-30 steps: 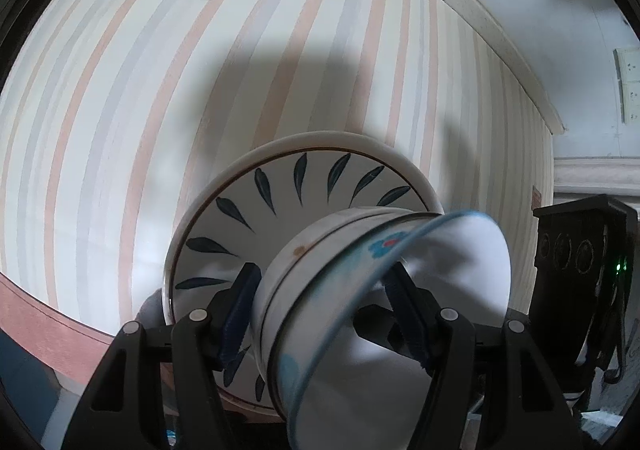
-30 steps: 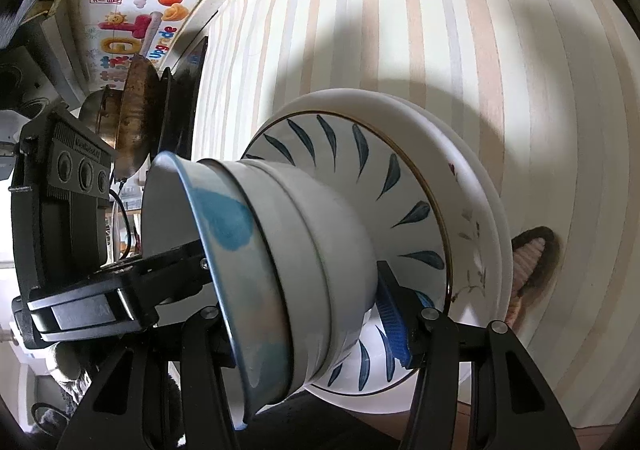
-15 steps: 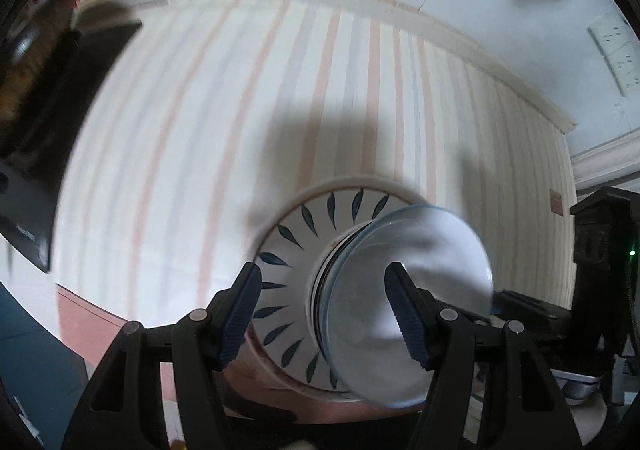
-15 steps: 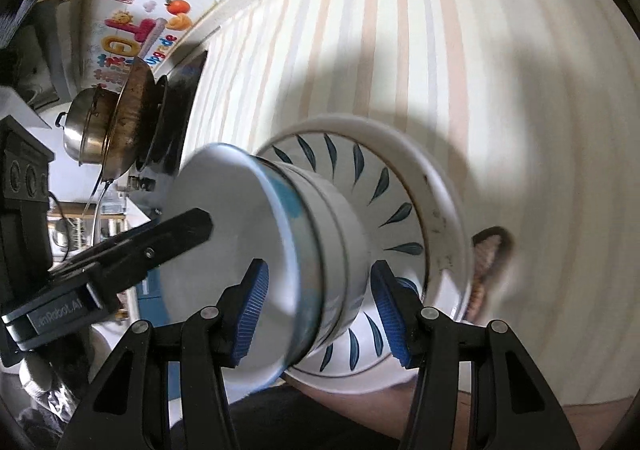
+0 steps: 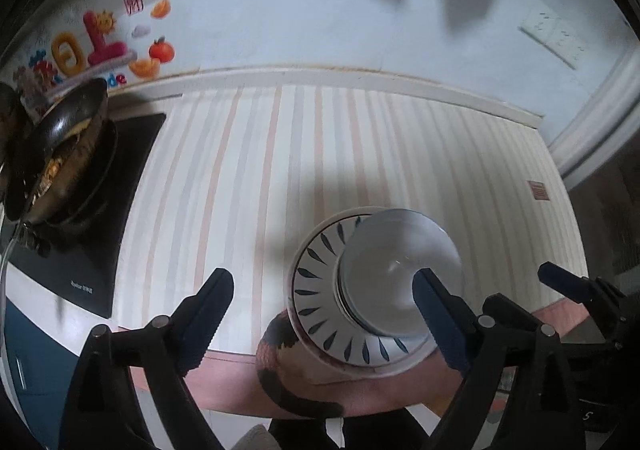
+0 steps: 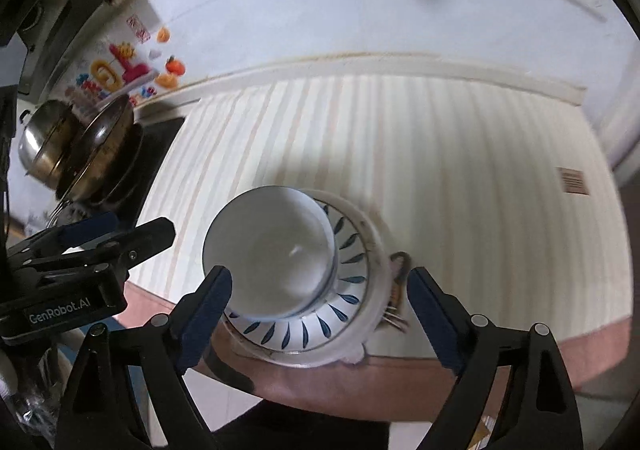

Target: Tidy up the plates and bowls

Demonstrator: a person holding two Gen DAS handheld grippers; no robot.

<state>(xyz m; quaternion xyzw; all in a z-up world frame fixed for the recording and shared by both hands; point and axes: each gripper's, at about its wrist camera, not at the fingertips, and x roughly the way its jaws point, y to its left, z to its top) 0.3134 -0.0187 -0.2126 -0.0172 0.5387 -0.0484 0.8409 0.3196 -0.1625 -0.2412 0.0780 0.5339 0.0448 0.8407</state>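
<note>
A stack of white bowls (image 5: 400,270) (image 6: 272,254) sits on a plate with blue leaf marks (image 5: 320,310) (image 6: 344,314), which rests on a larger white plate (image 6: 372,290) at the near edge of the striped counter (image 5: 320,154) (image 6: 460,190). My left gripper (image 5: 324,314) is open and empty, raised above and near the stack, left of the bowls. My right gripper (image 6: 320,302) is open and empty, raised above the stack, its fingers either side of it without touching. The left gripper also shows in the right wrist view (image 6: 80,250).
A black induction hob (image 5: 92,218) with a dark pan (image 5: 60,154) stands at the counter's left; a steel pot (image 6: 44,138) is behind it. The white wall (image 5: 320,22) with stickers and a socket (image 5: 552,38) runs behind. The counter's reddish front edge (image 6: 400,370) is close below.
Both grippers let go of the bowls, opened wide and pulled back and up from the stack. The bowl stack now rests on the plates by itself.
</note>
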